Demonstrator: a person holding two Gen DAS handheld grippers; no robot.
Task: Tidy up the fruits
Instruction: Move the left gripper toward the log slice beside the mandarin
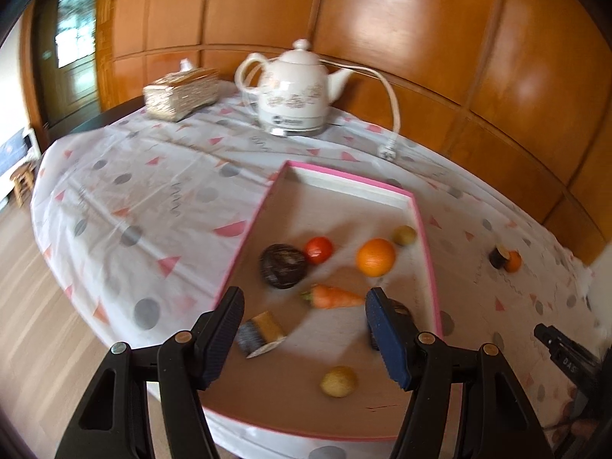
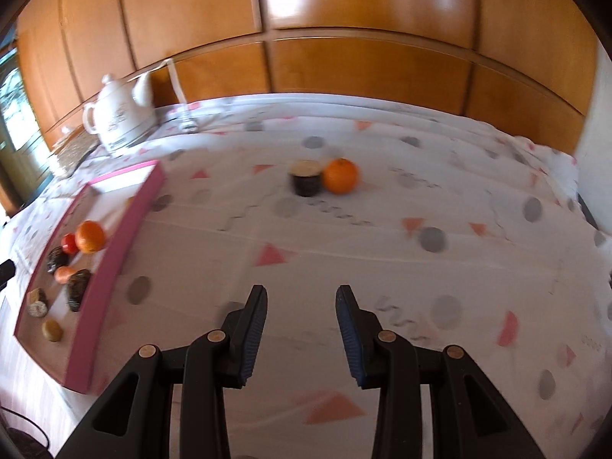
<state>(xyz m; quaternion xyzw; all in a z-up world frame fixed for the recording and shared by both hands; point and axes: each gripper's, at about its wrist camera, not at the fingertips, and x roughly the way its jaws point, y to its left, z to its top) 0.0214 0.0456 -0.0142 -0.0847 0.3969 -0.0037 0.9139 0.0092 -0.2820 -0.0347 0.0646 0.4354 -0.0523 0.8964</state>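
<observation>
Ahead, orange (image 2: 340, 176) — beyond gaping right tongs (image 2: 301, 334)

Orange (image 2: 339, 176) outside pink tray (image 2: 114, 264)

Little can be read. At four o'clock in the left wrist view, a black device (image 1: 566, 355) carries pale letters that look like "DAS". The white kettle (image 1: 290, 91) bears a small dark logo, too blurred to read.

We've got bright daylight w/ glare patches on the wood panels (image 1: 401, 11). Heavy fisheye bend and dark vignette at corners, motion blur across both views, shadows soft.
</observation>
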